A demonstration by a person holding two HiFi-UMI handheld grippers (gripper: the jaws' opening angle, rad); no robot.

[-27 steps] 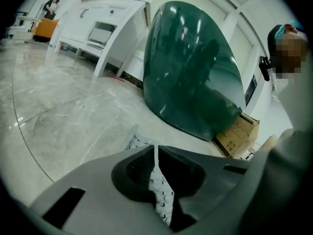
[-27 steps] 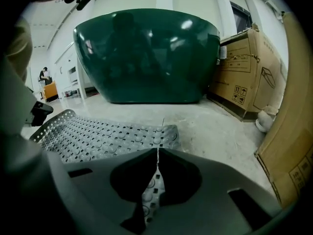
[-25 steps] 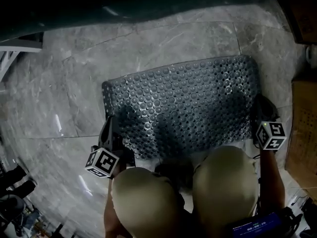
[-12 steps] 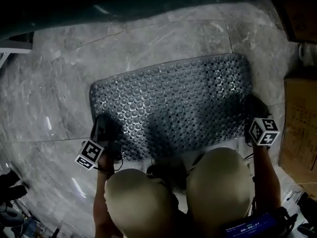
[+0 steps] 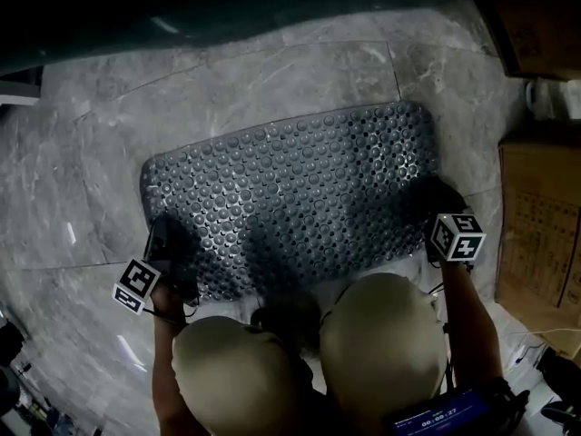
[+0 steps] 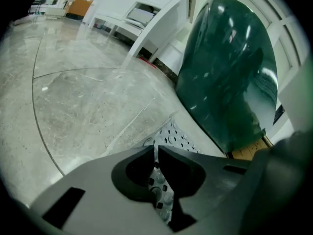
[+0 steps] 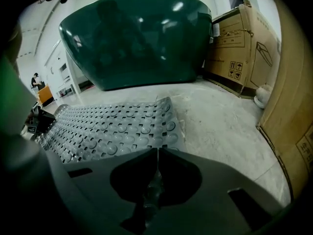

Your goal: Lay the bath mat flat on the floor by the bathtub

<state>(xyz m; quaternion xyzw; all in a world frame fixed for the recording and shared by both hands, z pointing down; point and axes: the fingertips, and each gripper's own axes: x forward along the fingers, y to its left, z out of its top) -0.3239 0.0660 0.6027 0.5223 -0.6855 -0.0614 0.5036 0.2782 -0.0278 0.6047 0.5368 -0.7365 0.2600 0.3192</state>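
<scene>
At the left, the left gripper point(image 5: 171, 254) was found clamped on the near-left corner of the bath mat point(image 5: 290, 193), its jaws closed with the studded rim pinched between them. The mat was spread almost flat on the marble floor point(image 5: 272, 75), near the dark green bathtub point(image 5: 227, 7) but apart from it. At the right, the right gripper point(image 5: 436, 203) was set on the near-right corner, its jaws likewise shut upon the rim. The laying was judged nearly done; lowering both corners and parting the jaws was what seemed called for next. The pinched rim and the tub's curved wall were shown clearly only by the gripper views, the mat's whole outline only by the head view. Cardboard boxes point(image 5: 540, 216) were seen at the far right.
</scene>
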